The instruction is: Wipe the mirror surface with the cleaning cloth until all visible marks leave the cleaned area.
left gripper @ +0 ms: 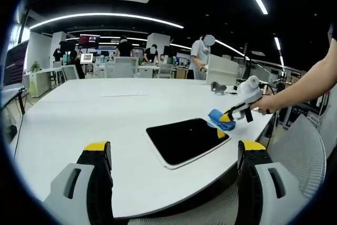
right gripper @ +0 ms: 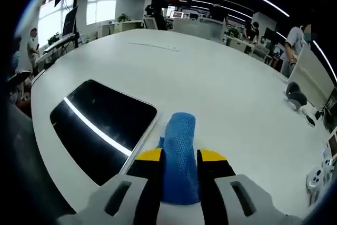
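Left gripper view: the left tongs (left gripper: 174, 154) stand wide open and empty above the near edge of the large white counter (left gripper: 105, 109). One flat rectangular mirror with a dark reflective face and pale rim (left gripper: 184, 139) lies on the counter ahead. At its far right corner the right tongs (left gripper: 227, 118), held in a person's hand (left gripper: 266, 104), carry one crumpled blue cleaning cloth (left gripper: 220, 120); the cloth sits at the mirror's edge, and I cannot tell whether it touches the glass. A small grey object (left gripper: 218, 87) lies further back on the counter. Several people stand at desks in the background.

Right gripper view: the right tongs (right gripper: 179, 156) are clamped on the blue cloth (right gripper: 179, 154), which sticks out forward between the yellow tips. The mirror (right gripper: 100, 122) lies just left of the cloth, a ceiling light reflected across it as a bright streak. No marks can be made out on the glass from here.

Risks, as judged: the mirror lies loose near the counter's edge, so a hard sideways stroke could slide it off. The cloth is pinched narrowly; dragging could pull it free, or let the yellow tips scrape the glass.

Count: one mirror, one cloth, two tongs.
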`<move>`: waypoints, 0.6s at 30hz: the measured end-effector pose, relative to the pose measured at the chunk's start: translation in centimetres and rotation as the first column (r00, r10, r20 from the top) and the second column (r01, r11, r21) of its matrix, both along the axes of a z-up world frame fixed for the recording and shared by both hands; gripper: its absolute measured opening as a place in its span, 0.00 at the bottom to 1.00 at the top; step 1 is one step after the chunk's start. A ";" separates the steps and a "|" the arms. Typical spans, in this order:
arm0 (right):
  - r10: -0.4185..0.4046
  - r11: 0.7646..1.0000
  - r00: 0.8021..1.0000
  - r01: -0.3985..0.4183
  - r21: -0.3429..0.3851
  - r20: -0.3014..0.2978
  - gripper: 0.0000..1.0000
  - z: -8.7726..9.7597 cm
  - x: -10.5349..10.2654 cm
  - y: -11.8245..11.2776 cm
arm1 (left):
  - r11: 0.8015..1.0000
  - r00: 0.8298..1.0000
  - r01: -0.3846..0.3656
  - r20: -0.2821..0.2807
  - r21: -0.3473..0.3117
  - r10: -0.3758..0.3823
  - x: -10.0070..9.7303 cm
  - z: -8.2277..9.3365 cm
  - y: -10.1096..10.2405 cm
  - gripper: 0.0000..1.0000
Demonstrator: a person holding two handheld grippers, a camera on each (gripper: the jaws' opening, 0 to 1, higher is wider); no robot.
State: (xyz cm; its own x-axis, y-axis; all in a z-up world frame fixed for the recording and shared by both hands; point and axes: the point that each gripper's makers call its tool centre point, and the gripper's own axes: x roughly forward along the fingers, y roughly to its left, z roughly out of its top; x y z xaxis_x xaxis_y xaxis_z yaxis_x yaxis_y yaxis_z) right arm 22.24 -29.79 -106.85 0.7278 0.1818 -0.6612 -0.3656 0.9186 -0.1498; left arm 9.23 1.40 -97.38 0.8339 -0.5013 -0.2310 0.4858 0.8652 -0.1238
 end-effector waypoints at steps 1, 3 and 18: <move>-0.003 1.000 1.000 0.003 -0.002 0.010 0.21 0.3 -0.1 -0.2 | 1.000 1.000 0.000 0.000 0.000 0.000 0.0 0.0 0.0 0.99; -0.015 1.000 1.000 0.015 0.009 0.025 0.22 0.8 -0.3 -0.4 | 1.000 1.000 0.000 0.001 -0.001 0.000 0.0 0.0 0.0 0.99; -0.076 0.984 0.982 0.047 0.169 0.172 0.35 8.0 -3.7 -1.1 | 1.000 1.000 0.001 0.015 -0.007 -0.001 0.1 0.2 0.1 0.99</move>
